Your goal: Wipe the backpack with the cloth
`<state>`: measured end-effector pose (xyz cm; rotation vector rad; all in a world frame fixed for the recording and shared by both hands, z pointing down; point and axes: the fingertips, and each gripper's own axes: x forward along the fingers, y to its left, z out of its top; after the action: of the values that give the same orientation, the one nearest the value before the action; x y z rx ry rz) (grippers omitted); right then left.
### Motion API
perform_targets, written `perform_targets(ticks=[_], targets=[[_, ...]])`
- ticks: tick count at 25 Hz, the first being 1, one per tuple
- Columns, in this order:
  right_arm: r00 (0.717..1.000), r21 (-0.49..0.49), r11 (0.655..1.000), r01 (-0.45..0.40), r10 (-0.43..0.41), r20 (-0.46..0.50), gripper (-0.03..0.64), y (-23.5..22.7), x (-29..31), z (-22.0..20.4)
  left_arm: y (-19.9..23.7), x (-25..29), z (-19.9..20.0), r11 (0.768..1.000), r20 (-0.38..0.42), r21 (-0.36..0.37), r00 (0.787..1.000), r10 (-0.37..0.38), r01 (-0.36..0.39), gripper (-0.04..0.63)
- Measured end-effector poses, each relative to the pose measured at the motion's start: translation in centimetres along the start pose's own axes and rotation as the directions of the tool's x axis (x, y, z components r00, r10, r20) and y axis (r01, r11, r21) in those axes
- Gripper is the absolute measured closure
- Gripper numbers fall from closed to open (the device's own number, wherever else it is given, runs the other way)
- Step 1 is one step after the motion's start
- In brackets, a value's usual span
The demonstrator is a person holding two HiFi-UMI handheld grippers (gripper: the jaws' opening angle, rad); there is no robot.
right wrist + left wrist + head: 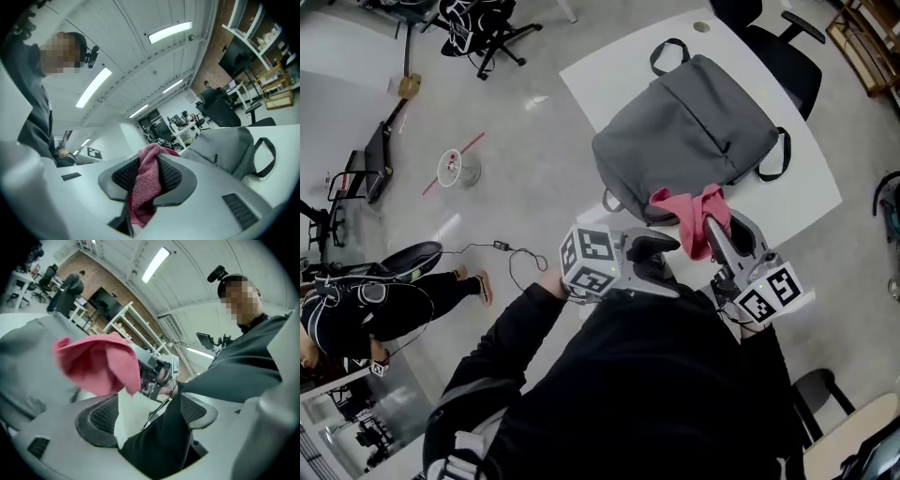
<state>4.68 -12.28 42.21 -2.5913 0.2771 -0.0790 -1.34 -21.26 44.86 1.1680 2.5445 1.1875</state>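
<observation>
A grey backpack [694, 131] lies on the white table [609, 75], its handle toward the far side. A pink cloth [689, 214] hangs over the backpack's near edge. My right gripper [717, 230] is shut on that cloth; in the right gripper view the cloth [146, 180] is pinched between the pads, with the backpack [229, 150] just beyond. My left gripper [656, 246] is beside it on the left, open and holding nothing. In the left gripper view its jaws [147, 413] stand wide apart, and the cloth [98, 364] hangs ahead from the right gripper [157, 371].
A black office chair [778, 47] stands behind the table's far corner. Another chair base [487, 28] is at the top left. On the floor at left sit a person [356, 300], a cable [511, 253] and a small spool [457, 167].
</observation>
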Motion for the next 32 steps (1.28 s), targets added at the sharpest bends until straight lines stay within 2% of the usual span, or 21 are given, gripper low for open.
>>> perform_targets(ticks=[2,3,4,5,7,9,10,11,12,14,15,18,19,20,22,24,27,29,30,31,32], targets=[[0.997,0.004,0.997,0.073,-0.073,-0.006,0.518,-2.5,0.6,0.7,4.2,-4.0,-1.7,0.985,0.020,-0.006,0.985,0.171,-0.171,0.183],[0.995,-0.008,0.995,0.098,-0.099,-0.023,0.518,-3.5,0.8,0.9,6.8,-6.4,-3.0,0.959,0.020,-0.008,0.959,0.284,-0.283,0.183],[0.992,-0.025,0.993,0.119,-0.120,-0.045,0.518,-4.3,1.0,1.1,9.7,-8.8,-4.6,0.917,0.007,-0.011,0.917,0.399,-0.399,0.183],[0.988,-0.041,0.990,0.138,-0.140,-0.066,0.518,-5.1,1.3,1.1,12.7,-11.2,-6.6,0.862,-0.022,-0.012,0.862,0.507,-0.507,0.186],[0.978,-0.056,0.982,0.178,-0.183,-0.098,0.518,-6.3,1.7,0.9,17.8,-15.0,-11.1,0.741,-0.111,0.024,0.735,0.669,-0.671,0.186],[0.968,-0.043,0.975,0.216,-0.220,-0.119,0.518,-7.0,2.0,0.4,21.0,-16.9,-14.3,0.650,-0.184,0.179,0.624,0.760,-0.739,0.186],[0.964,-0.034,0.973,0.228,-0.231,-0.132,0.518,-7.1,2.2,0.0,21.9,-16.9,-15.0,0.620,-0.200,0.292,0.587,0.784,-0.728,0.186],[0.960,-0.030,0.972,0.235,-0.237,-0.148,0.518,-7.2,2.5,-0.5,22.4,-16.5,-15.2,0.601,-0.204,0.395,0.571,0.795,-0.695,0.186],[0.956,-0.031,0.971,0.238,-0.239,-0.167,0.518,-7.1,2.8,-1.1,22.8,-15.7,-15.2,0.595,-0.208,0.467,0.572,0.793,-0.655,0.186],[0.948,-0.043,0.970,0.240,-0.244,-0.204,0.518,-6.8,3.5,-2.3,24.1,-14.5,-15.3,0.589,-0.232,0.549,0.569,0.789,-0.593,0.186],[0.944,-0.051,0.969,0.241,-0.246,-0.219,0.518,-6.6,3.8,-2.8,25.1,-14.3,-15.5,0.572,-0.245,0.590,0.549,0.799,-0.570,0.187],[0.938,-0.065,0.968,0.241,-0.249,-0.241,0.517,-5.6,4.7,-3.6,27.3,-14.4,-16.0,0.489,-0.245,0.722,0.479,0.843,-0.491,0.213],[0.938,-0.063,0.968,0.241,-0.249,-0.241,0.517,-5.3,4.9,-3.7,27.6,-14.6,-16.0,0.461,-0.233,0.755,0.467,0.853,-0.467,0.262],[0.938,-0.058,0.968,0.243,-0.249,-0.239,0.517,-5.0,5.1,-3.8,27.7,-14.7,-15.9,0.436,-0.218,0.783,0.461,0.860,-0.444,0.345],[0.939,-0.046,0.968,0.248,-0.252,-0.235,0.517,-4.7,5.4,-4.0,27.5,-14.6,-15.9,0.393,-0.189,0.826,0.460,0.868,-0.403,0.399],[0.937,-0.036,0.967,0.254,-0.255,-0.239,0.517,-4.4,5.6,-4.4,27.3,-14.4,-16.4,0.360,-0.167,0.854,0.457,0.874,-0.376,0.411],[0.932,-0.030,0.964,0.264,-0.263,-0.251,0.517,-4.0,5.7,-4.9,27.9,-14.0,-17.3,0.319,-0.150,0.884,0.437,0.887,-0.343,0.411],[0.929,-0.025,0.963,0.268,-0.266,-0.257,0.517,-3.9,6.0,-5.2,28.7,-13.7,-17.5,0.301,-0.138,0.893,0.431,0.892,-0.336,0.408],[0.928,-0.025,0.963,0.269,-0.266,-0.260,0.517,-3.9,6.1,-5.3,29.0,-13.6,-17.4,0.297,-0.134,0.893,0.429,0.893,-0.339,0.448],[0.927,-0.028,0.963,0.268,-0.266,-0.263,0.517,-3.9,6.3,-5.4,29.2,-13.6,-17.2,0.299,-0.133,0.889,0.428,0.894,-0.347,0.539],[0.927,-0.031,0.963,0.267,-0.266,-0.265,0.517,-3.8,6.4,-5.5,29.1,-13.7,-17.1,0.308,-0.133,0.879,0.434,0.891,-0.364,0.561]])
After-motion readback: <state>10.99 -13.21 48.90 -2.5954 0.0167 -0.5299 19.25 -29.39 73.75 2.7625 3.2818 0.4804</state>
